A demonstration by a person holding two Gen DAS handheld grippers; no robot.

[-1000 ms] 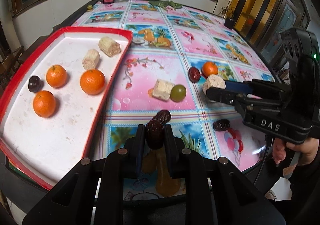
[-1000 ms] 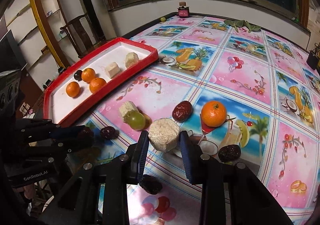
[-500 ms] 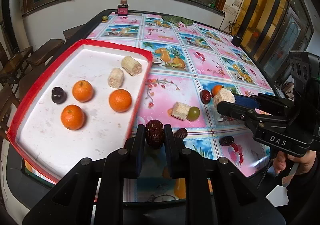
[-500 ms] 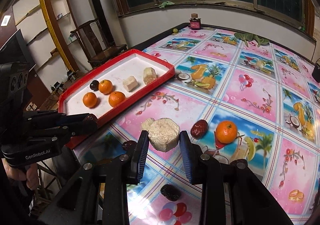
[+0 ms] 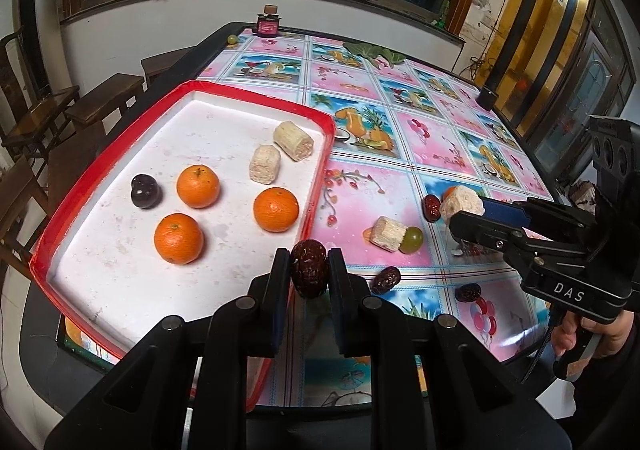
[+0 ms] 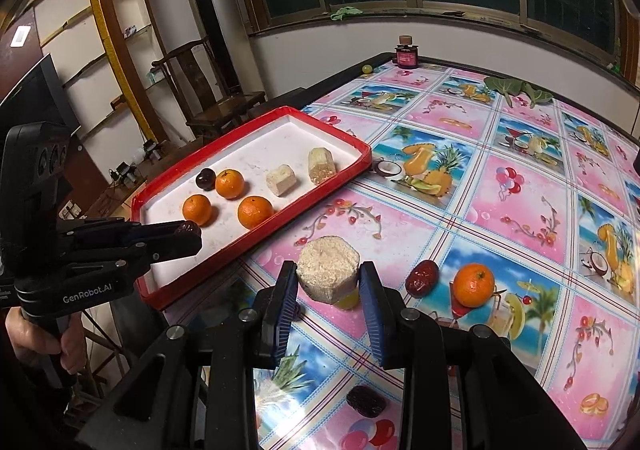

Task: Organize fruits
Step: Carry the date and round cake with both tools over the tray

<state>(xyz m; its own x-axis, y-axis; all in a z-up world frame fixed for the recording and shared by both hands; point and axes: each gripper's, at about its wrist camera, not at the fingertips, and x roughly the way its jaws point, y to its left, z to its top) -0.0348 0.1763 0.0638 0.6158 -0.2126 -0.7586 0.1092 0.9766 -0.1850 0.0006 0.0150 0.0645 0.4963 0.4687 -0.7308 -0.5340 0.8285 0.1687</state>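
Observation:
My left gripper (image 5: 309, 268) is shut on a dark red date (image 5: 309, 268), held in the air just off the red tray's (image 5: 318, 185) near right rim. The tray holds three oranges (image 5: 276, 209), a dark plum (image 5: 145, 191) and two beige sugarcane chunks (image 5: 264, 163). My right gripper (image 6: 328, 282) is shut on another beige chunk (image 6: 327, 274), lifted above the tablecloth to the right of the tray (image 6: 256, 242). On the cloth lie a beige chunk (image 5: 387, 234) touching a green grape (image 5: 411, 240), an orange (image 6: 474, 285) and several dates (image 6: 422, 278).
The table (image 6: 520, 169) carries a fruit-print cloth. A small red jar (image 6: 406, 53) and green leaves (image 6: 516, 87) sit at its far end. Wooden chairs (image 5: 60, 105) stand left of the table. A hand (image 5: 576, 334) grips the right gripper's handle.
Both grippers have risen with their loads and the view has drawn back, so more of the tray shows. The left gripper's date now hangs nearer the tray's rim.

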